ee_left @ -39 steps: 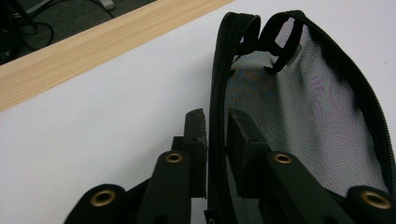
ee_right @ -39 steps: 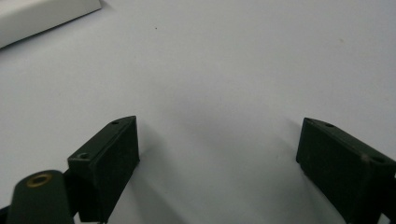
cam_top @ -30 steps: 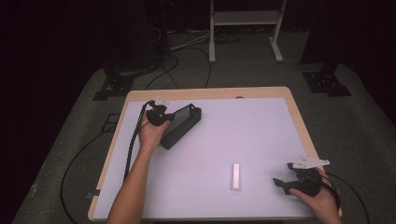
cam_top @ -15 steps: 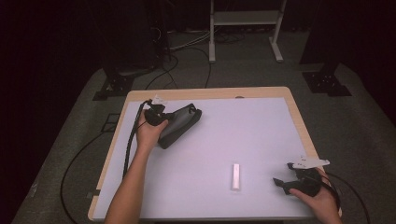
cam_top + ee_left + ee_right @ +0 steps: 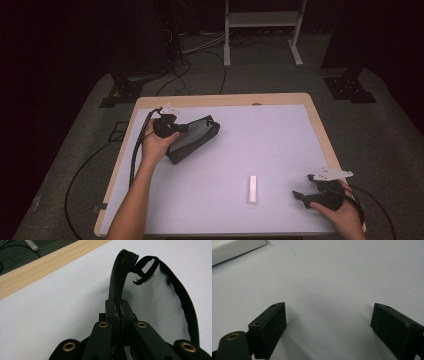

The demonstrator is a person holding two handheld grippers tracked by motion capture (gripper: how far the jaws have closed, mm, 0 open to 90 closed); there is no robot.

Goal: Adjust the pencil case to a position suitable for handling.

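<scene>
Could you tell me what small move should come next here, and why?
Probably bring the right gripper over to the white bar and close on it: its jaws are open and empty beside it, while the left gripper already pinches the mesh pouch by its zipper edge.

Bare forearms, no sleeves visible. Each hand carries a black gripper: the left gripper (image 5: 172,127) and right gripper (image 5: 305,196) each have 2 blocky black jaws, brass-ringed pivot holes, a pale grey 3-cornered plate on top, and a black cable trailing off.
</scene>
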